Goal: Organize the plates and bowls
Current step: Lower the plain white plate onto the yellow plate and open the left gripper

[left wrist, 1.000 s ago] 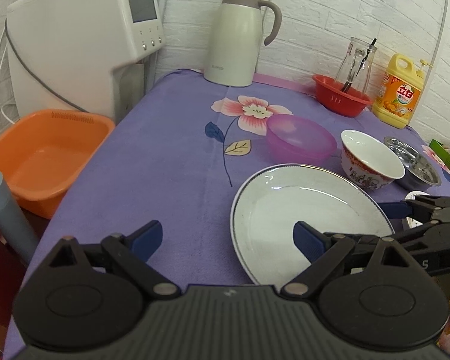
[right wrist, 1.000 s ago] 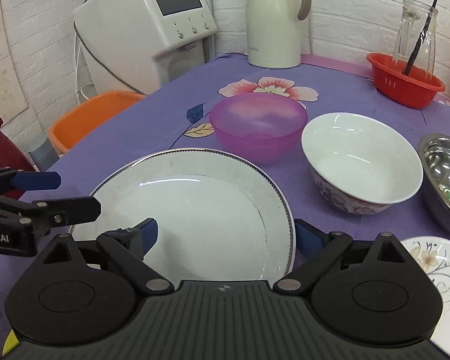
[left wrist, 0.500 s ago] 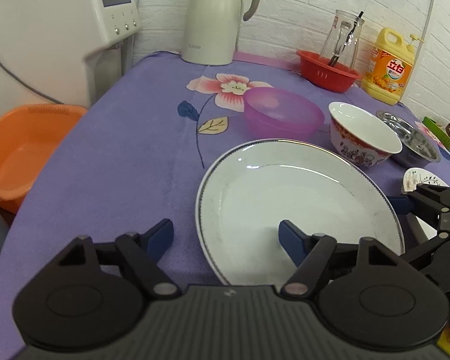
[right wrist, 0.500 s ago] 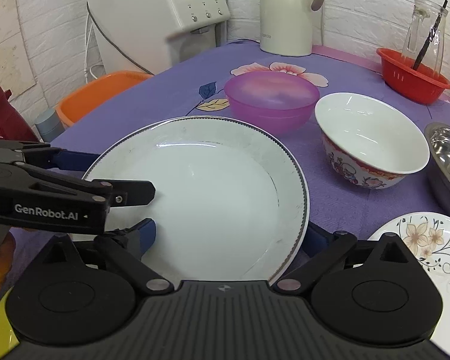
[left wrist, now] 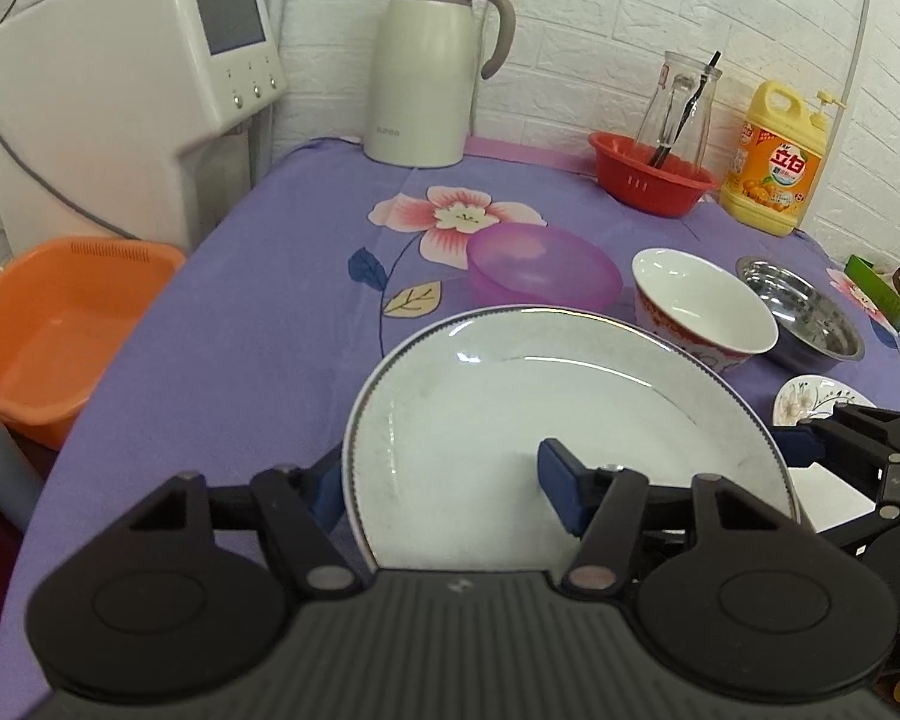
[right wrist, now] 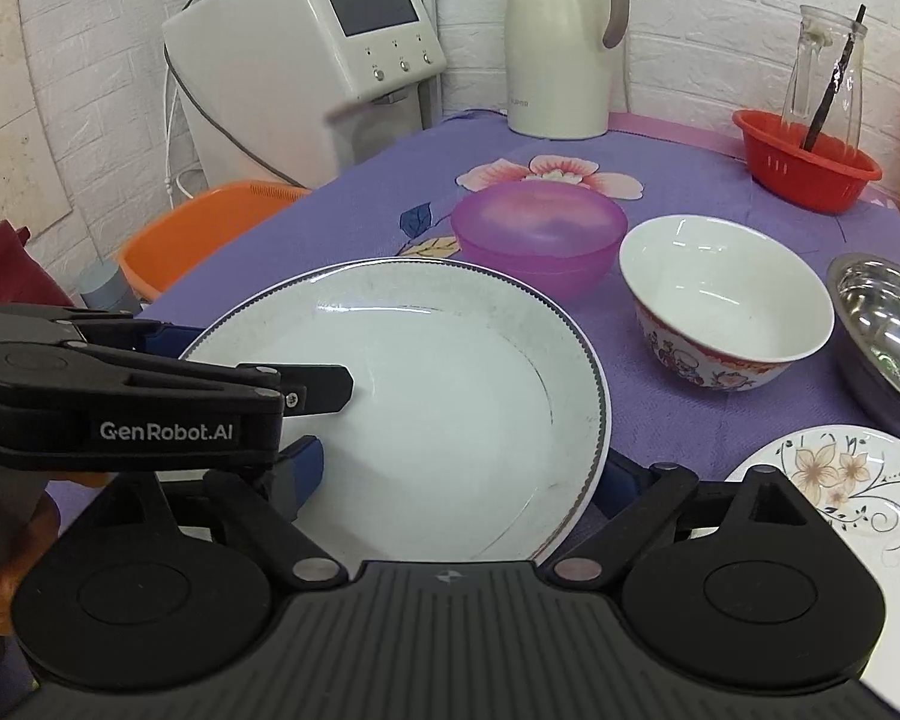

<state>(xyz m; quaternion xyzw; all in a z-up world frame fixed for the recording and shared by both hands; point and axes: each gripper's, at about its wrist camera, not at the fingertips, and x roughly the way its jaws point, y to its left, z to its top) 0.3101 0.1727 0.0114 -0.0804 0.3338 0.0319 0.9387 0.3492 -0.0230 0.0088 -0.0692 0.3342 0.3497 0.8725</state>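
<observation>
A large white plate [left wrist: 540,420] [right wrist: 450,384] with a dotted rim lies on the purple cloth close in front of both cameras. My left gripper [left wrist: 444,489] [right wrist: 249,360] straddles its left rim, one finger outside and partly hidden by the rim, the other over the plate's well. Its jaws are closing, and the pads stand apart from the plate. My right gripper [right wrist: 461,477] straddles the right rim the same way and is open. Beyond the plate stand a purple bowl [left wrist: 543,267] [right wrist: 537,234], a patterned ceramic bowl [left wrist: 705,306] [right wrist: 723,300] and a steel bowl [left wrist: 801,312] [right wrist: 882,324].
A small flowered plate [right wrist: 840,480] lies at the near right. At the back stand a thermos jug [left wrist: 432,66], a red basket [left wrist: 651,180] holding a glass jar, and a yellow detergent bottle [left wrist: 774,162]. A water dispenser [left wrist: 120,90] and an orange basin [left wrist: 60,324] are off the table's left edge.
My left gripper has slid right until its fingers straddle the plate's left rim, and its jaws have narrowed. My right gripper's jaws keep the same gap.
</observation>
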